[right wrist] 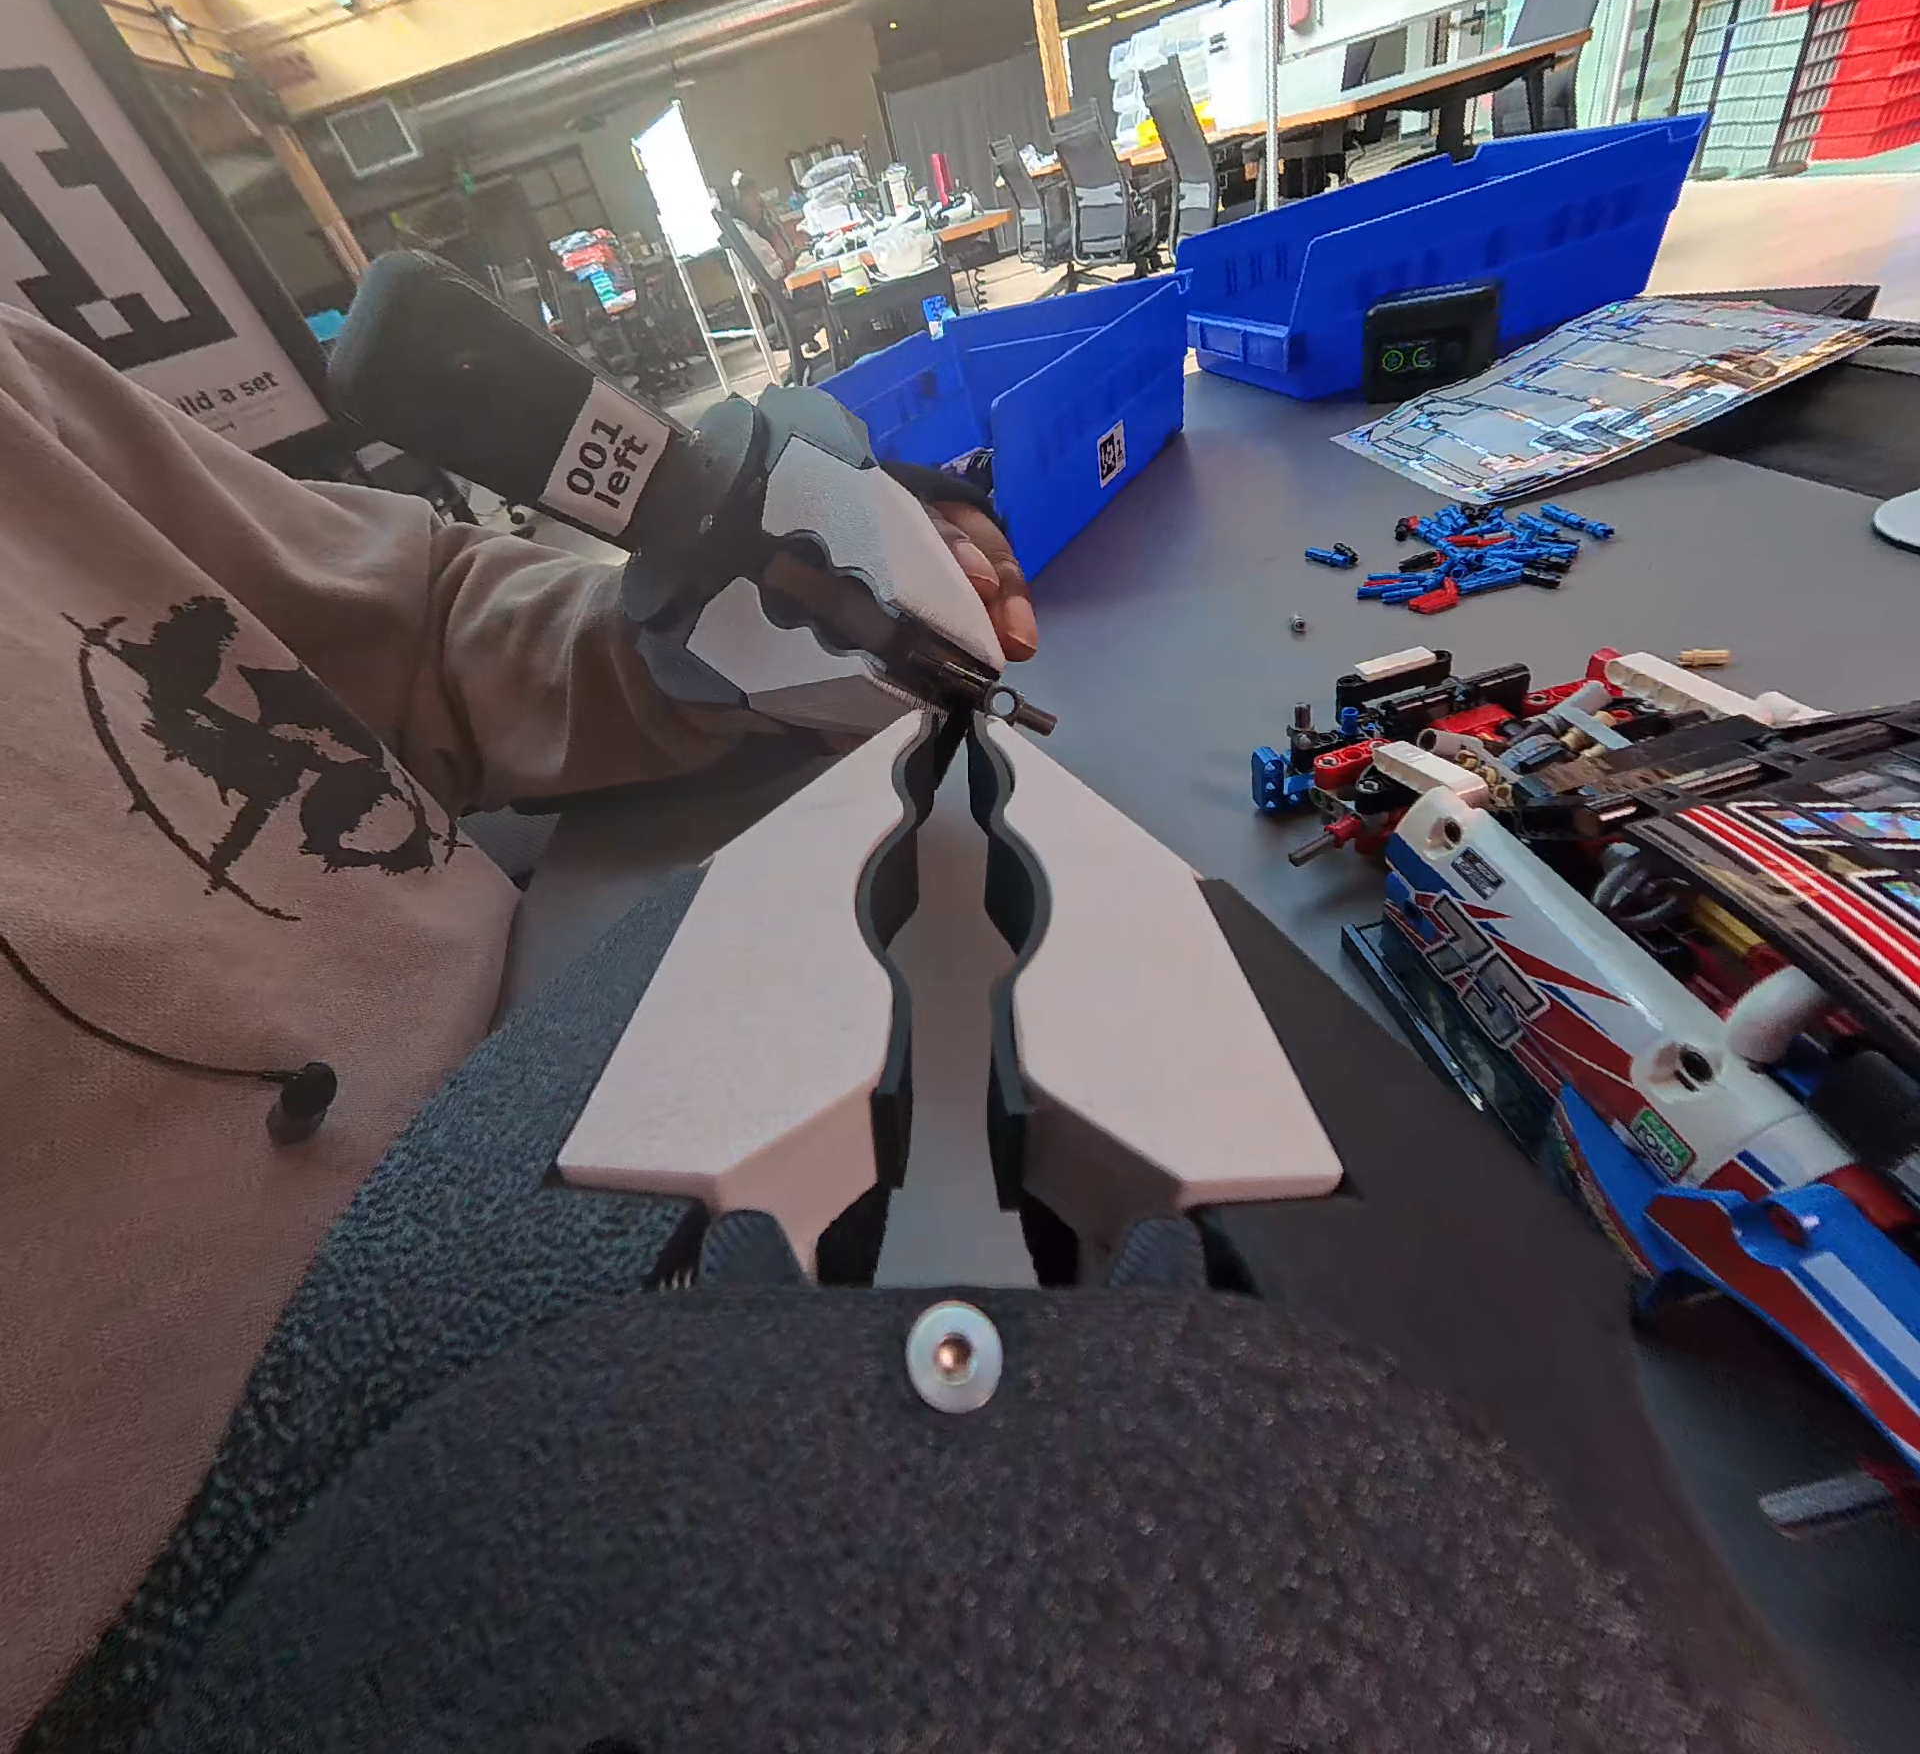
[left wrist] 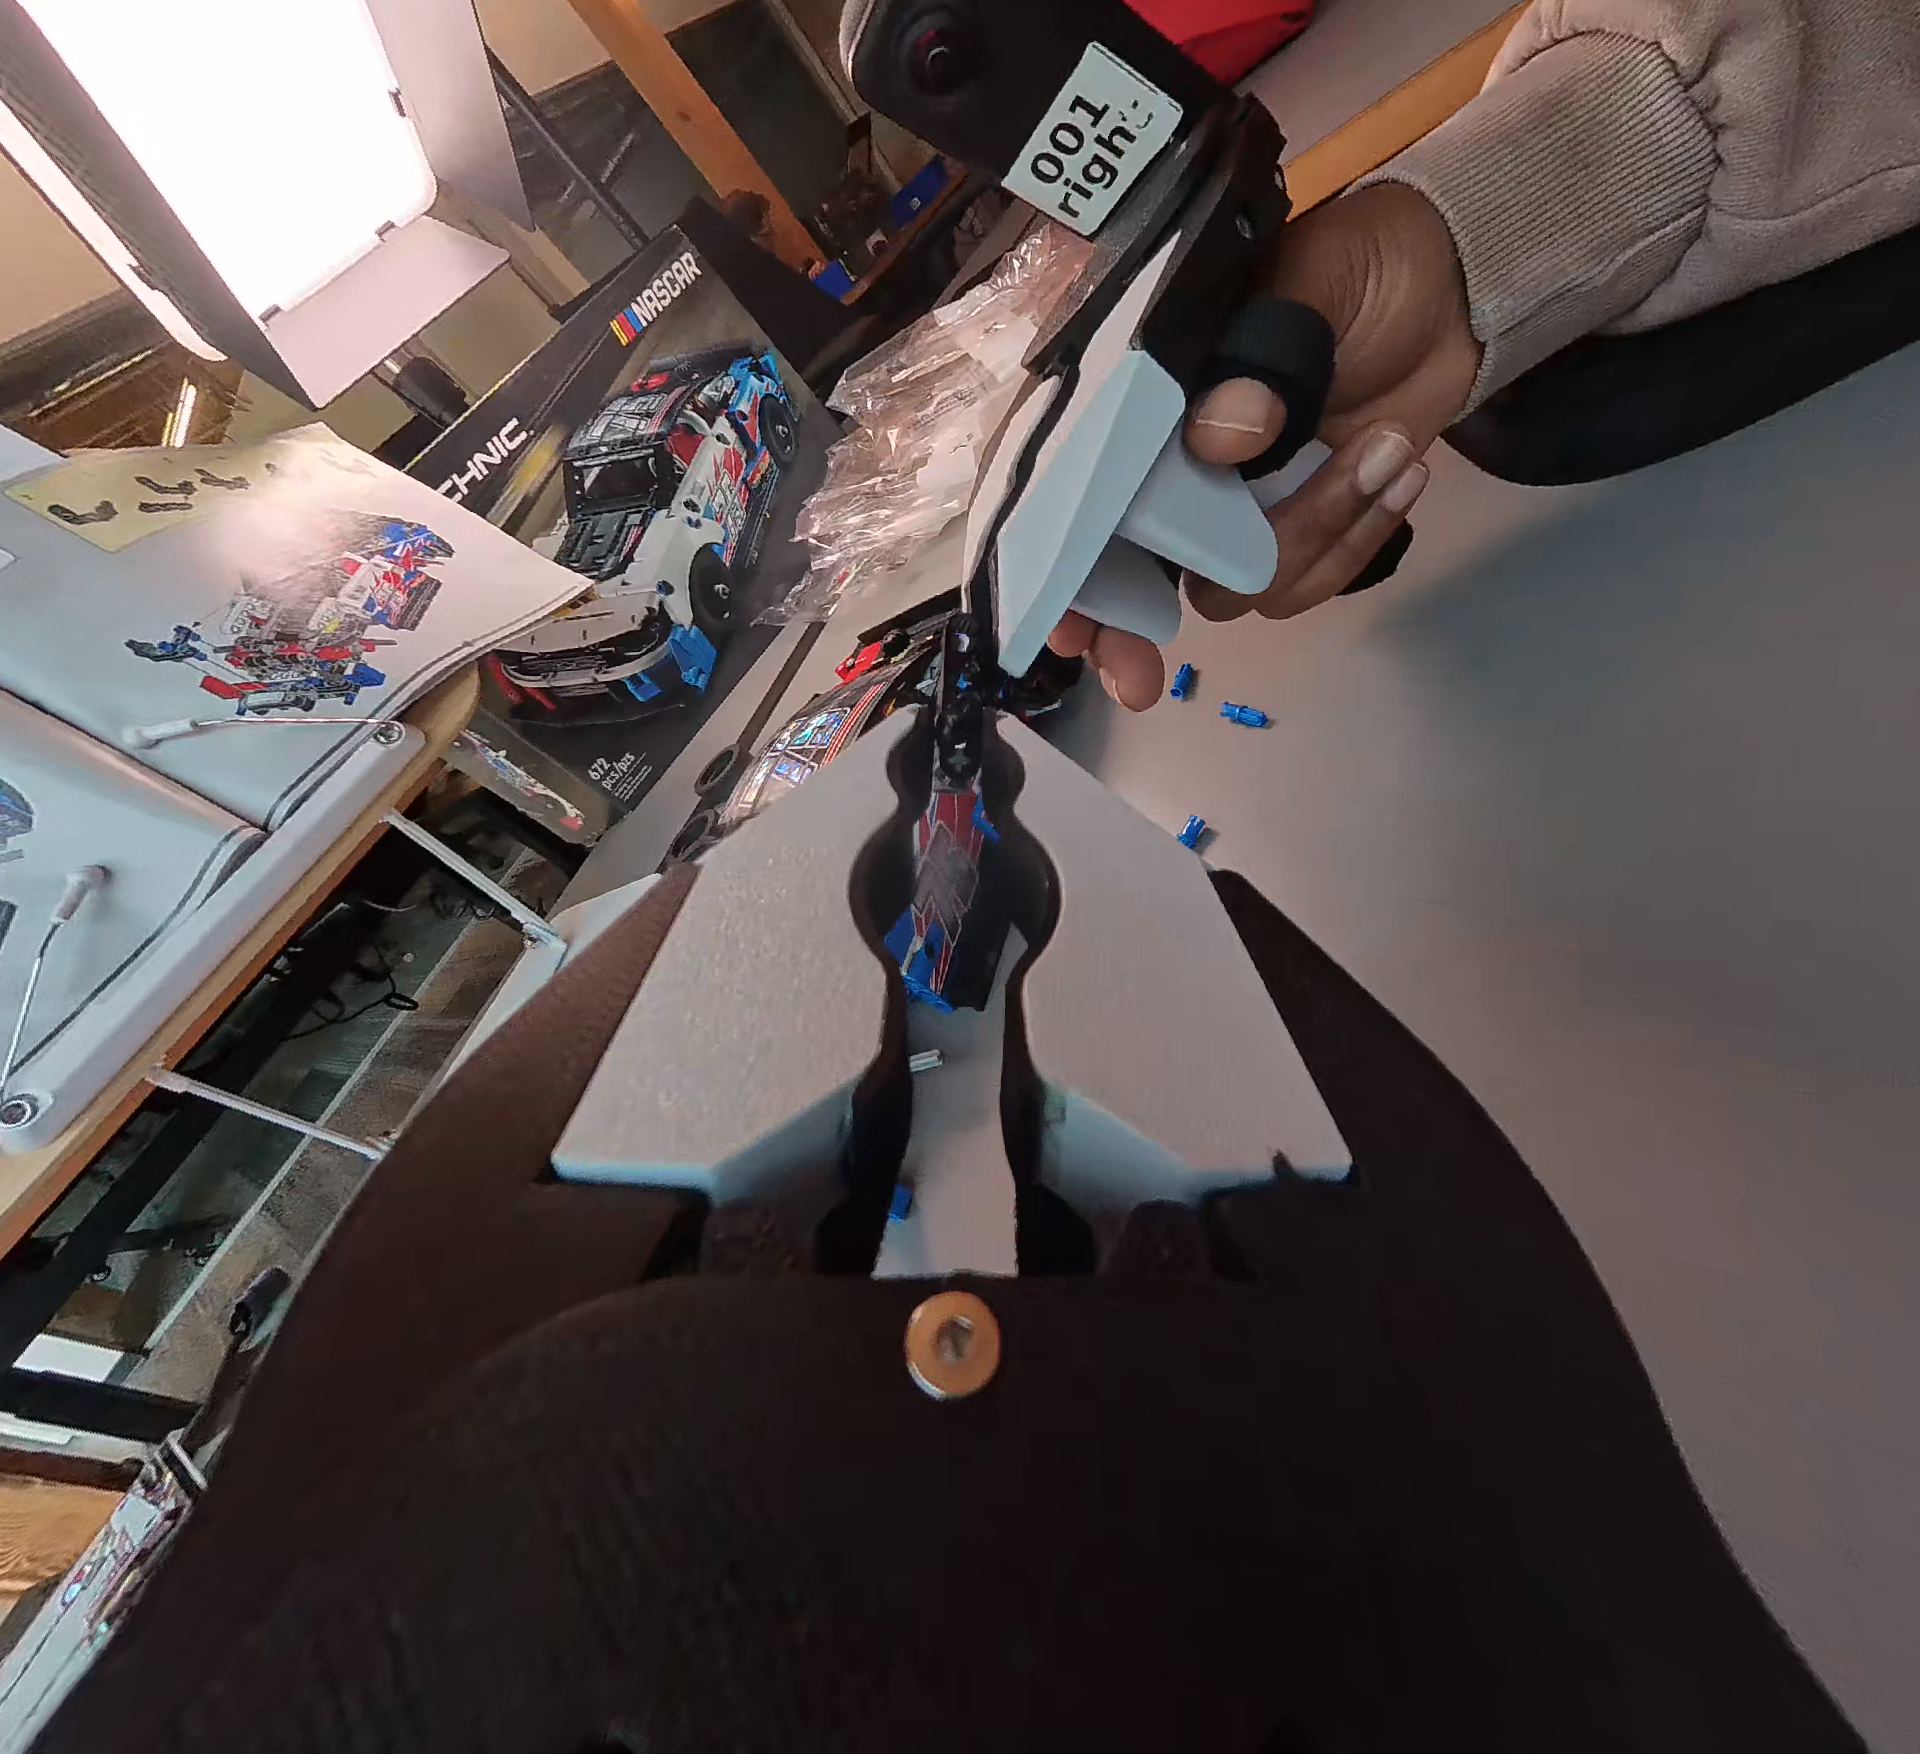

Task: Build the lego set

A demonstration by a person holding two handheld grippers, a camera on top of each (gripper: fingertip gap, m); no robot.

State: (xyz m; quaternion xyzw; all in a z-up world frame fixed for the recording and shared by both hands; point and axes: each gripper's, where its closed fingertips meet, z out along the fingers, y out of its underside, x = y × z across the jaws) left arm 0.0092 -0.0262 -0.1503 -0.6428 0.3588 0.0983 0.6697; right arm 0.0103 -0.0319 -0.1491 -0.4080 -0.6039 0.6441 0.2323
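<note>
A small black Lego piece [left wrist: 958,728] with a pin and a ring end is held in the air between both grippers. My left gripper [left wrist: 956,754] is shut on it. In the right wrist view the same piece [right wrist: 1003,698] sticks out of the left gripper [right wrist: 982,674]. My right gripper [right wrist: 951,730] is shut on the piece's other end, tip to tip with the left one, and also shows in the left wrist view [left wrist: 995,660]. The partly built white, blue and red Lego car [right wrist: 1558,925] lies on the grey table to the right, and shows through the finger gap [left wrist: 940,904].
A pile of blue, black and red pins [right wrist: 1475,556] lies behind the car. Two blue bins [right wrist: 1091,416] and a sticker sheet [right wrist: 1610,395] stand farther back. The set's box [left wrist: 644,499], open instruction booklet [left wrist: 260,582], empty plastic bags [left wrist: 914,416] and loose blue pins [left wrist: 1242,715] surround the work spot. The tips of both grippers are at nearly the same place.
</note>
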